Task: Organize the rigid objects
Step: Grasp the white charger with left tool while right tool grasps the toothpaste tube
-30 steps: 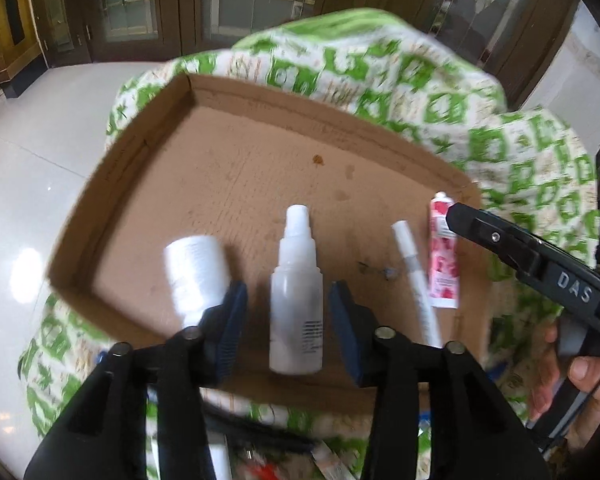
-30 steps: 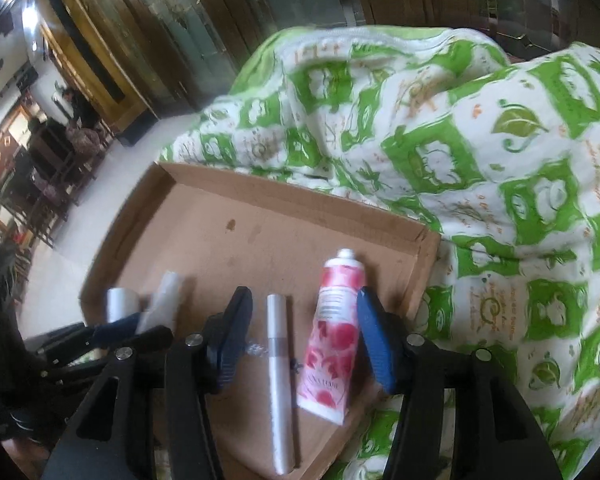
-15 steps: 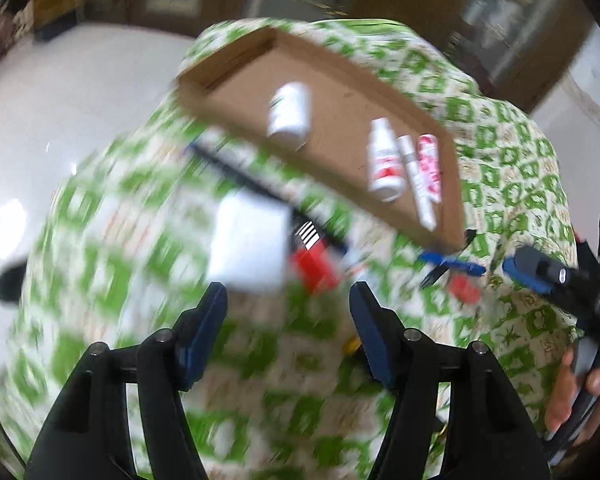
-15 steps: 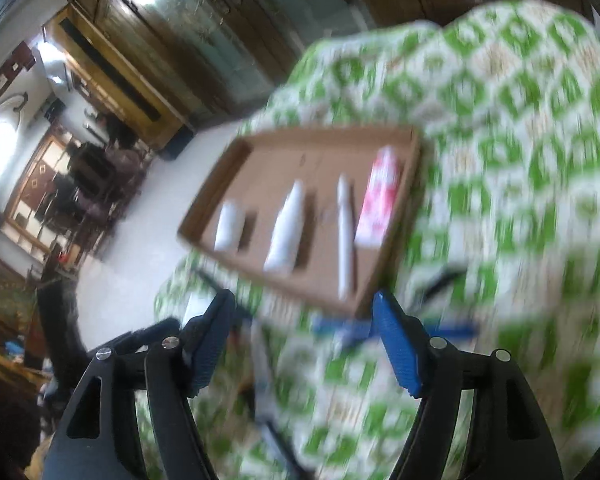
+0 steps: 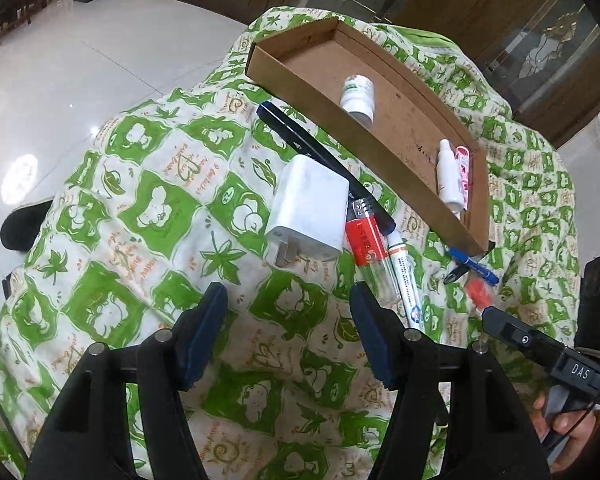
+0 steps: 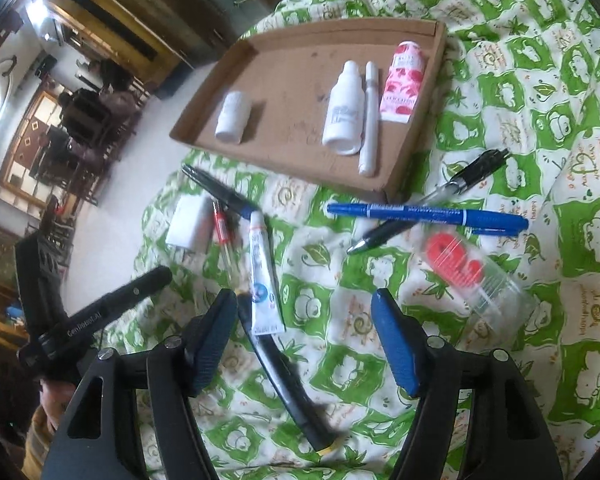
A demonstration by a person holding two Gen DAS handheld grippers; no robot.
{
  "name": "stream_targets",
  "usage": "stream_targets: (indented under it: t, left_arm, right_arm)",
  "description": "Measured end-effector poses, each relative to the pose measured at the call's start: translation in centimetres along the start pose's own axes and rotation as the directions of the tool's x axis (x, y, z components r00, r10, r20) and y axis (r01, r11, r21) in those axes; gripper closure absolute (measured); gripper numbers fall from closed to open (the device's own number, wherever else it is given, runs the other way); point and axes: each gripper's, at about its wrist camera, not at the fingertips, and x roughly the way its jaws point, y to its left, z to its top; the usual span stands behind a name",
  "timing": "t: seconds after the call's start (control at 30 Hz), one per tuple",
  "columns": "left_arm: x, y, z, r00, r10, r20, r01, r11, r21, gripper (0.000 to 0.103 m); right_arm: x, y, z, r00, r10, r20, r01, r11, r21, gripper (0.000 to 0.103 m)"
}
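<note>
A cardboard tray (image 6: 292, 160) (image 5: 284, 76) lies on a green-and-white cloth. In it lie a small white bottle (image 6: 232, 118), a white spray bottle (image 6: 344, 108), a white pen (image 6: 370, 120) and a pink tube (image 6: 404, 80). On the cloth near the tray lie a white charger plug (image 5: 308, 210), a red lighter (image 5: 368, 248), a white tube (image 6: 262, 284), a blue marker (image 6: 424, 214), a black pen (image 6: 432, 200) and a clear cup with red print (image 6: 472, 280). My left gripper (image 5: 288, 328) is open above the cloth, short of the plug. My right gripper (image 6: 304, 336) is open above the cloth.
A long black pen (image 5: 320, 156) lies beside the tray's near wall. A black rod-like object (image 6: 288, 380) lies between my right fingers. The cloth drops off to a white tiled floor (image 5: 60, 80) at the left. Dark wooden doors stand behind.
Both grippers have pulled back from the tray, where they hung over the spray bottle and the pink tube. They now hang over the cloth with the loose items in view.
</note>
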Motion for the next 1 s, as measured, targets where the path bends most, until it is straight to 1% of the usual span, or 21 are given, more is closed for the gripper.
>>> stream_targets:
  t: [0.07,0.13,0.27,0.37,0.43,0.53,0.57,0.6,0.63,0.7,0.77,0.87,0.9,0.93,0.97,1.0]
  left_arm:
    - [0.2,-0.3,0.3,1.000,0.030,0.002,-0.030,0.999,0.023,0.040]
    - [0.6,-0.9,0.8,0.996,0.085,0.005,-0.085,0.994,0.065,0.040]
    - [1.7,-2.2,2.1,0.985,0.173,0.024,-0.174,0.973,0.149,0.040]
    - [2.4,-3.2,3.1,0.984,0.177,0.030,-0.179,0.963,0.204,0.040]
    - [2.8,-3.9,3.6,0.980,0.197,0.038,-0.201,0.950,0.239,0.040]
    - [4.0,-4.7,4.3,0.973,0.230,0.028,-0.228,0.929,0.293,0.040]
    - [4.3,-4.9,4.3,0.970,0.244,0.025,-0.239,0.923,0.302,0.041]
    - [4.8,-5.0,4.4,0.966,0.258,0.022,-0.252,0.916,0.311,0.044]
    - [5.3,-4.9,4.6,0.965,0.264,0.008,-0.252,0.914,0.319,0.046]
    - [5.8,-4.9,4.6,0.967,0.254,-0.008,-0.238,0.915,0.325,0.056]
    - [5.6,-5.1,4.4,0.967,0.256,0.010,-0.244,0.907,0.342,0.057]
    - [4.8,-5.1,3.6,0.970,0.244,0.002,-0.227,0.900,0.373,0.058]
    - [4.2,-5.0,3.2,0.972,0.234,-0.004,-0.215,0.898,0.383,0.058]
    - [3.7,-4.6,2.8,0.976,0.216,-0.030,-0.188,0.905,0.381,0.058]
    - [3.3,-4.1,2.4,0.980,0.179,-0.083,-0.137,0.921,0.364,0.058]
    - [3.0,-3.8,1.9,0.981,0.155,-0.113,-0.106,0.929,0.354,0.058]
  right_arm:
    - [0.2,0.0,0.0,1.000,-0.003,-0.002,0.003,1.000,-0.004,0.039]
    - [0.4,0.0,0.1,1.000,-0.009,-0.005,0.009,1.000,-0.008,0.039]
    - [1.0,0.4,0.1,1.000,-0.016,-0.014,0.016,1.000,-0.016,0.039]
    - [1.3,0.6,0.2,1.000,-0.020,-0.019,0.020,1.000,-0.023,0.039]
    - [1.6,0.7,0.2,0.999,-0.022,-0.025,0.021,0.999,-0.028,0.039]
    - [2.2,1.0,0.2,0.999,-0.027,-0.032,0.026,0.999,-0.033,0.039]
    - [2.3,1.1,0.1,0.999,-0.028,-0.033,0.027,0.999,-0.036,0.039]
    - [2.5,1.2,0.1,0.999,-0.030,-0.034,0.029,0.999,-0.039,0.039]
    - [2.6,1.4,0.1,0.999,-0.033,-0.034,0.032,0.999,-0.044,0.039]
    - [2.9,1.6,0.1,0.999,-0.041,-0.032,0.039,0.998,-0.049,0.040]
    - [3.0,1.7,0.2,0.998,-0.046,-0.032,0.044,0.997,-0.055,0.045]
    - [3.5,1.9,0.3,0.998,-0.050,-0.045,0.047,0.997,-0.063,0.052]
    - [3.7,1.9,0.2,0.998,-0.049,-0.050,0.046,0.997,-0.067,0.057]
    - [3.8,2.0,0.2,0.997,-0.047,-0.054,0.043,0.997,-0.070,0.060]
    - [3.9,2.0,0.2,0.997,-0.046,-0.054,0.042,0.997,-0.072,0.061]
    - [4.0,2.1,0.3,0.997,-0.045,-0.054,0.041,0.996,-0.073,0.063]
